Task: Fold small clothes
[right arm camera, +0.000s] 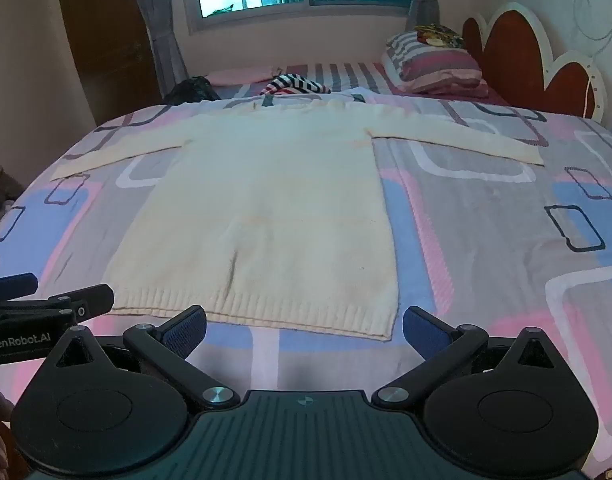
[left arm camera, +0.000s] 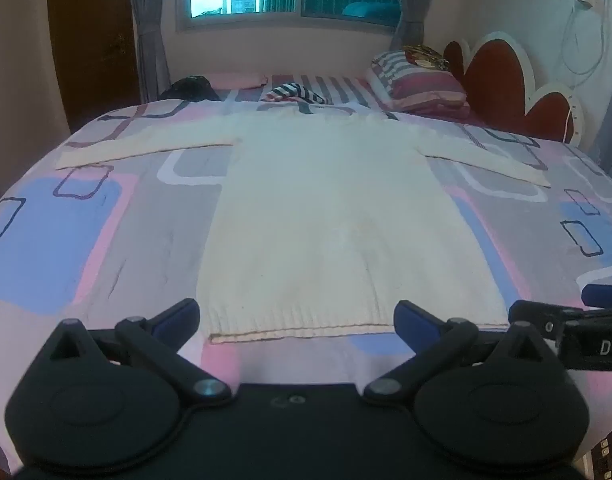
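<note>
The bed (left arm camera: pixel 105 220), covered in a patterned sheet of pink, blue and grey blocks, served as the work surface, broad and flat enough to take a whole garment. On it the cream knitted sweater (left arm camera: pixel 330 216) lay face-flat at the centre, its ribbed hem (left arm camera: pixel 301 330) at 6 o'clock nearest the tools and both sleeves stretched out toward 9 and 3 o'clock, a layout that judged ready for a first fold. A striped pillow (left arm camera: pixel 422 80) sat at 1 o'clock, well apart from the sweater, near a small striped cloth (left arm camera: pixel 297 94) at 12 o'clock. The left claw (left arm camera: pixel 297 318) hovered spread over the hem, gripping nothing; the right claw (right arm camera: pixel 303 326) was likewise spread by the hem's right corner.
</note>
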Action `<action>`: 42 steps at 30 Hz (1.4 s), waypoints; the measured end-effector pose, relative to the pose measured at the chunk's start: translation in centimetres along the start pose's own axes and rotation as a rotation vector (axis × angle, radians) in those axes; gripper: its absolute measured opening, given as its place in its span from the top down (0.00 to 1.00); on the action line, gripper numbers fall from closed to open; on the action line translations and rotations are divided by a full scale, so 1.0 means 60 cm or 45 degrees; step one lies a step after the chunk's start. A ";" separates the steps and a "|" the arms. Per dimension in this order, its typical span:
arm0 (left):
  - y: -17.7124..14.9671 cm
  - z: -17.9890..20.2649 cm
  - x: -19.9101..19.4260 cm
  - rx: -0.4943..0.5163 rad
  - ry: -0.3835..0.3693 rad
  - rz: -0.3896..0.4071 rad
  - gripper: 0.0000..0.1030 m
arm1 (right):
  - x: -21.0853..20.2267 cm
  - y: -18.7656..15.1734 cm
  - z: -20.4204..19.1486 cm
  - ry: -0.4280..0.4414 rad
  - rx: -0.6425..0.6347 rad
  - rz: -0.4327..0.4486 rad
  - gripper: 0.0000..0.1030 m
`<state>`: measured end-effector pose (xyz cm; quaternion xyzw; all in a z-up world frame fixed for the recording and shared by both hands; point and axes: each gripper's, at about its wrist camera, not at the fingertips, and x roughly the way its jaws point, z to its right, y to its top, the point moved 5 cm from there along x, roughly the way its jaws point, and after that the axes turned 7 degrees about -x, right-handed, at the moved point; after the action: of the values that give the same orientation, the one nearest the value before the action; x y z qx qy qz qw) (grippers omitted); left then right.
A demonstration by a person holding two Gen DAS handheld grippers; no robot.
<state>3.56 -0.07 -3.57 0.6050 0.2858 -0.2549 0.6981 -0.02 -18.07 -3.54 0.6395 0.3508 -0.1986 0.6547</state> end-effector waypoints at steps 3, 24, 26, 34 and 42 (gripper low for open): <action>-0.004 -0.003 0.004 -0.008 0.014 0.000 0.00 | 0.002 0.000 -0.001 -0.014 -0.002 -0.008 0.00; 0.004 -0.009 -0.003 -0.041 0.025 0.029 0.00 | 0.005 0.002 -0.003 -0.030 0.028 -0.020 0.00; 0.003 -0.010 -0.004 -0.043 0.025 0.024 0.00 | 0.006 0.002 -0.003 -0.033 0.032 -0.020 0.00; 0.005 -0.013 -0.005 -0.053 0.014 0.019 0.00 | 0.010 0.002 -0.005 -0.037 0.037 -0.025 0.00; 0.006 -0.018 0.000 -0.054 0.018 0.017 0.00 | 0.012 0.003 -0.007 -0.038 0.035 -0.030 0.00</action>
<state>3.69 1.04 -3.45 0.5937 0.2921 -0.2400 0.7104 0.52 -17.53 -3.93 0.6413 0.3457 -0.2205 0.6486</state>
